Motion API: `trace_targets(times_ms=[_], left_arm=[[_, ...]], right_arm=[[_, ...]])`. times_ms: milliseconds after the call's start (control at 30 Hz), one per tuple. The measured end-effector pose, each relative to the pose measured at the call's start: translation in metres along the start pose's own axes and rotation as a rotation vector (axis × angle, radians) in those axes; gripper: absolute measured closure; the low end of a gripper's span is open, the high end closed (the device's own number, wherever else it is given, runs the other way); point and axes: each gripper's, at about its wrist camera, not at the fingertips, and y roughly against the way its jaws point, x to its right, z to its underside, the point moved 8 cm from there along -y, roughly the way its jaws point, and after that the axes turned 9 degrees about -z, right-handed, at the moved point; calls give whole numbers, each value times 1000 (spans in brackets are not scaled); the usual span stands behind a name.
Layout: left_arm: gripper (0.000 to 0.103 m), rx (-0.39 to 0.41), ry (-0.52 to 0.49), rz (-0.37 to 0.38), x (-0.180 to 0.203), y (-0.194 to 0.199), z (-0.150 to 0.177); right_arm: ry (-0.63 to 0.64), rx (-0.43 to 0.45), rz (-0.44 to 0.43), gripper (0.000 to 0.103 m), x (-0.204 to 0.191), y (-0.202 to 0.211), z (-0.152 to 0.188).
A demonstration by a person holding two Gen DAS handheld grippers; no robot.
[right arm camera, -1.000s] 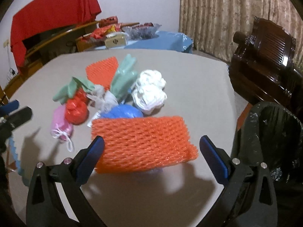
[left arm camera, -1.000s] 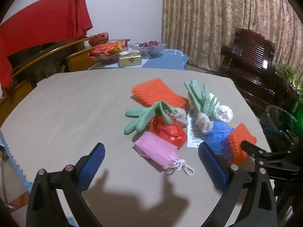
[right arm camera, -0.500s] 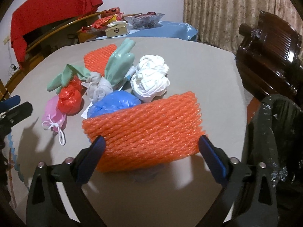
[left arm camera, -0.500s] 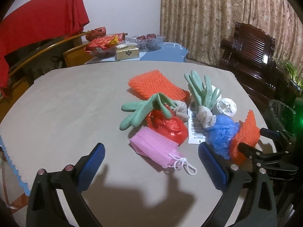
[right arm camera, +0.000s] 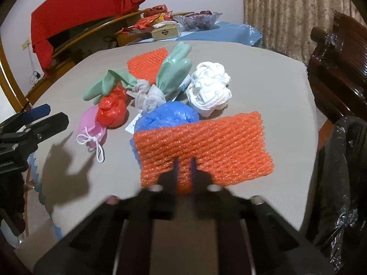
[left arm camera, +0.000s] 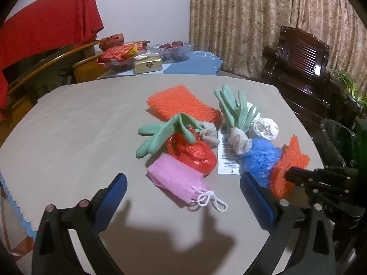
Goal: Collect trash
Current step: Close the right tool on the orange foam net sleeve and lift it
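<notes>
Gripping: the orange foam net [right arm camera: 206, 146] is pinched at its near edge by the right gripper [right arm camera: 184, 174], whose jaws have just been closing.
Location: tabletop [right arm camera: 263, 73] edge, beside the black bin bag [right arm camera: 344, 160].
Left gripper [left arm camera: 183, 197]: held spread, empty.
Risk: the soft net could be pulled free if lifted fast; the blue bag [right arm camera: 167, 116] touching it may be dragged.

I count, on the table:
orange foam nets: 2, one [left arm camera: 181, 104] centre frame, one [right arm camera: 204, 149] lower centre
green rubber gloves: 2, [left arm camera: 160, 135] and [left arm camera: 236, 108]
crumpled plastic bags: 3, red [left arm camera: 192, 153], blue [left arm camera: 261, 158], white [right arm camera: 208, 91]
pink face mask [left arm camera: 176, 178]: 1
printed paper slip [left arm camera: 227, 153]: 1
</notes>
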Motion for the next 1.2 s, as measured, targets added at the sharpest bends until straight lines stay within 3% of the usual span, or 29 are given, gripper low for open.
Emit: trace_targets(times_ms=[133,200,233,267,300,567,733,833,1000,1200], left_arm=[[6,6,-4,4,4,4,-1],[6,9,-4,5,4,5,-1],[6,9,-3,7,5,5,-1],[6,8,-2,8,5,5,-1],[6,9,-2,8,5,5,-1],[6,-2,10,7,3,0,0],[6,-18,18,7,2,-8,0],[6,-23,16,10,5,-11,0],[6,-27,14,19,11,-13,1],[6,-21,9,23,14,-8,0]], right_arm=[[-15,10,7,100,2,8,2],[-17,10,17,92,4,12,2],[-18,12,29,83,5,14,2],[-22,14,39,55,6,15,2],[-28,22,53,35,9,16,1],[-23,8,88,15,23,0,-7],[-19,-13,73,16,27,-12,-7],[-11,-7,63,29,26,-12,-6],[-27,9,75,62,31,-9,-6],[-16,9,71,82,25,-4,-6]])
